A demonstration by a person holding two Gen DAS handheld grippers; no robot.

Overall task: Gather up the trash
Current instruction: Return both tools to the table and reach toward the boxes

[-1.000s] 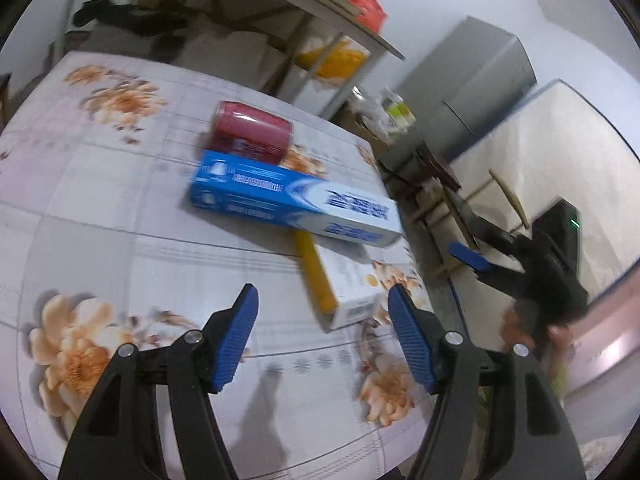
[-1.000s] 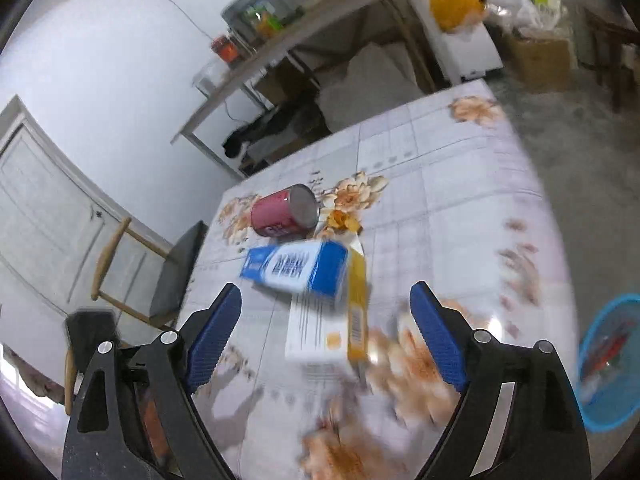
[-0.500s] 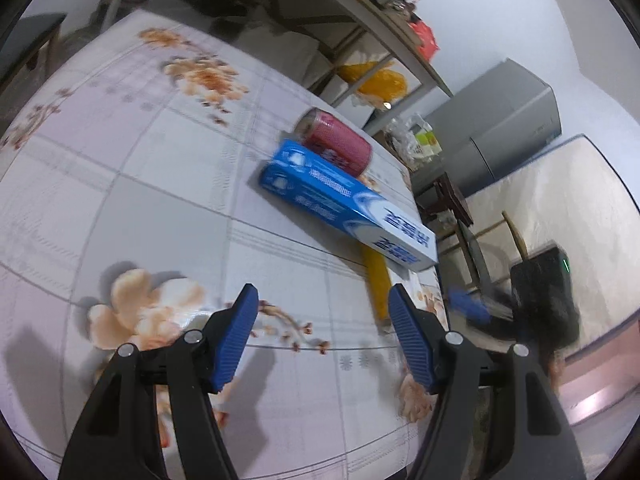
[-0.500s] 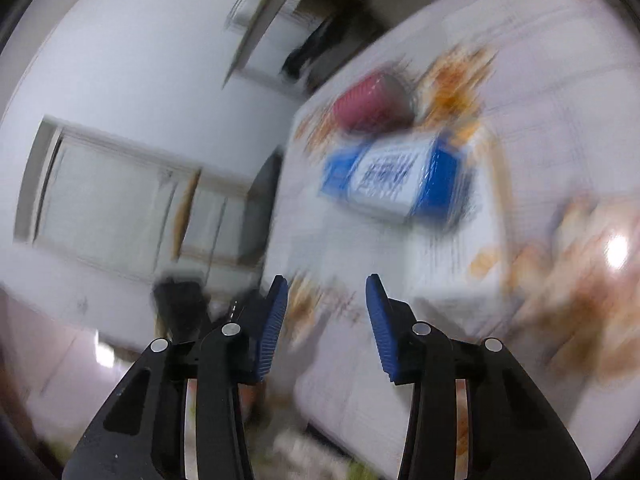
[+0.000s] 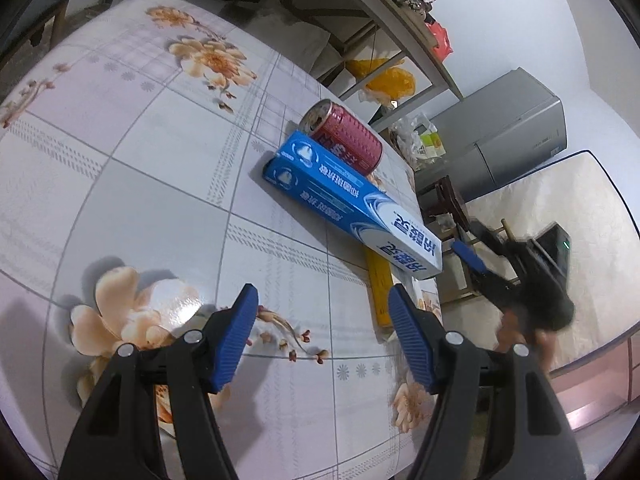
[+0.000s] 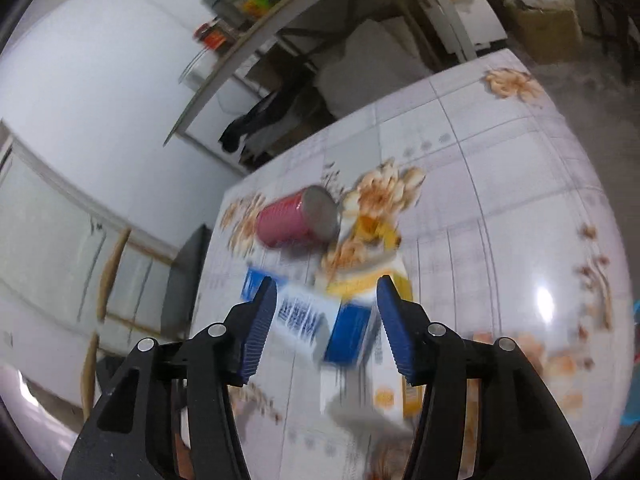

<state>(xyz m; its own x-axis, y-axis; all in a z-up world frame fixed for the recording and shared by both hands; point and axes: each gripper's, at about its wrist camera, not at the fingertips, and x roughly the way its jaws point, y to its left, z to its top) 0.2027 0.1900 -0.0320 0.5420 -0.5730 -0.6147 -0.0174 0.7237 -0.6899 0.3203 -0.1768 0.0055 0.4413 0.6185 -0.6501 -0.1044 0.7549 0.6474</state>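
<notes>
Left wrist view looks down across a bench (image 5: 132, 184) covered in a pale cloth with a grid pattern and peach flowers, glossy enough to catch a glare spot. The left tool (image 5: 324, 312) hangs above a bare patch of that cloth with its blue pads apart and nothing between them. Beyond it lie the pieces of trash: a red can (image 5: 344, 142) on its side, a long blue toothpaste box (image 5: 352, 204) touching the can, and a yellow and white box (image 5: 380, 292) partly under the blue box's near end, close to the bench edge. Off that edge the right tool (image 5: 476, 264) shows, blurred, held by a hand (image 5: 524, 332). Behind the bench stand a long shelf (image 5: 404, 28) with bags and jars, a grey fridge (image 5: 508, 136), a wooden chair (image 5: 452, 200) and a pale mattress (image 5: 568, 216) leaning on the wall. Right wrist view is smeared; the right tool (image 6: 326, 316) has its jaws opening, the end of the blue box (image 6: 316, 320) lying between the pads, and whether they touch it I cannot tell. The can (image 6: 298, 222) lies past it, with white doors (image 6: 52, 248) on the left.
</notes>
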